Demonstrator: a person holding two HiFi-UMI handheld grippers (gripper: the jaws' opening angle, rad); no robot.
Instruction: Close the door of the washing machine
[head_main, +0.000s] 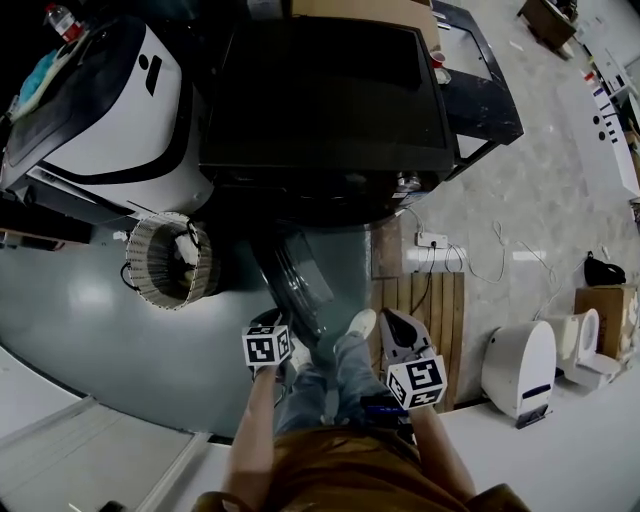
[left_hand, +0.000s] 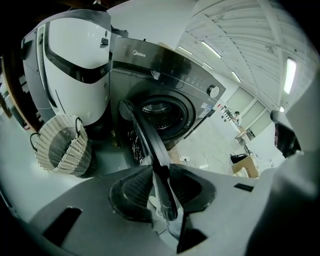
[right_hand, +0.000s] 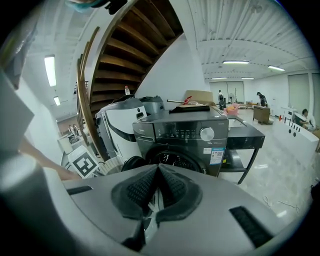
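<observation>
1. at the front of the dark washing machine, the door stands open, swung well out from the drum opening toward the person.
2. the left gripper is at the door's free edge. in the left gripper view the rim runs edge-on between its two jaws, and both pads look to be touching it, one on each side.
3. the right gripper is held apart from the door, on the person's right. its jaws meet at the tips with nothing between them, and it looks across at the machine's control panel.
4. in the head view, each gripper's marker cube shows low in the frame, with the person's legs and a white shoe between them.
5. a wicker basket lies on the grey floor to the left of the door, just beside a white appliance that stands next to the washing machine.
6. to the right of the door a slatted wooden board lies on the floor, with a white power strip and its cables just beyond it.
</observation>
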